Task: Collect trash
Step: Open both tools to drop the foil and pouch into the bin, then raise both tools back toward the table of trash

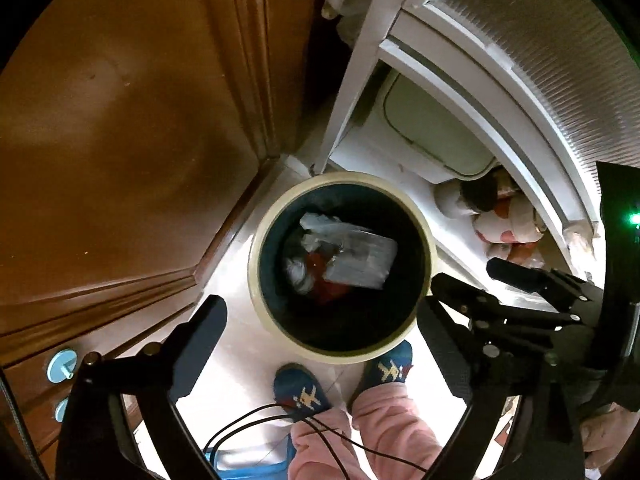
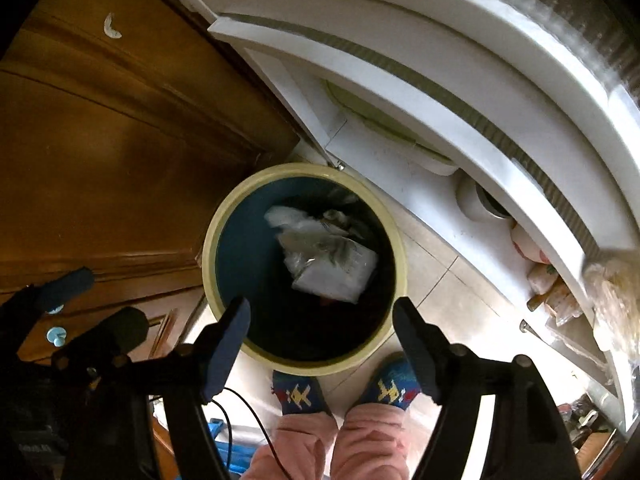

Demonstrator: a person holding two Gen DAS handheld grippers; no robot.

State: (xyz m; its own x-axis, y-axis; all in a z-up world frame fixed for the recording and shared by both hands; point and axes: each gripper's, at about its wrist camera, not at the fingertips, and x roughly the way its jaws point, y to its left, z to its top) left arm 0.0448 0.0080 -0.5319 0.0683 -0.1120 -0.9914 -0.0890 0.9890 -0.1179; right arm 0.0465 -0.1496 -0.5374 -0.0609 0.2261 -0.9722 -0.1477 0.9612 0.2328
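A: Any writing or brand marks? Start close and work outward.

B: No legible text. Closest to the lens, the slippers (image 1: 304, 392) just below the bin carry a yellow woven figure, no letters. Pink trouser legs (image 1: 384, 428) rise behind them, with a thin black cable (image 1: 280, 420) looping across.

A: The tools?

B: Left gripper (image 1: 320, 344) hangs over the near rim of the bin, pointing down. Its fingers (image 1: 204, 336) stand wide apart, nothing between them, touching nothing. Released. Right gripper (image 2: 320, 344) likewise: spread wide over the bin's near edge, empty, no contact that I can see. In the left view the right gripper shows at the bin's right side, clear of the rim.

A: The bin itself?

B: Round bin (image 2: 224, 216), cream rim, dark blue inner wall, standing on pale floor tile (image 2: 432, 280). The slipper toes sit just beside its near rim.

A: And the trash?

B: Inside the bin, toward its middle and far side: a crumpled clear plastic wrapper (image 2: 328, 260) on top, white tissue (image 1: 298, 272) to its left, something red (image 1: 332, 288) underneath. Print on the wrapper is too blurred to read.

A: Beyond the bin?

B: Brown wooden cabinet (image 1: 120, 140) to the bin's left, with pale blue knobs (image 1: 60, 366). White door frame (image 2: 400, 60) with ribbed glass past its far side. Packaged goods (image 2: 548, 280) lie to the bin's right along the frame; labels unreadable.
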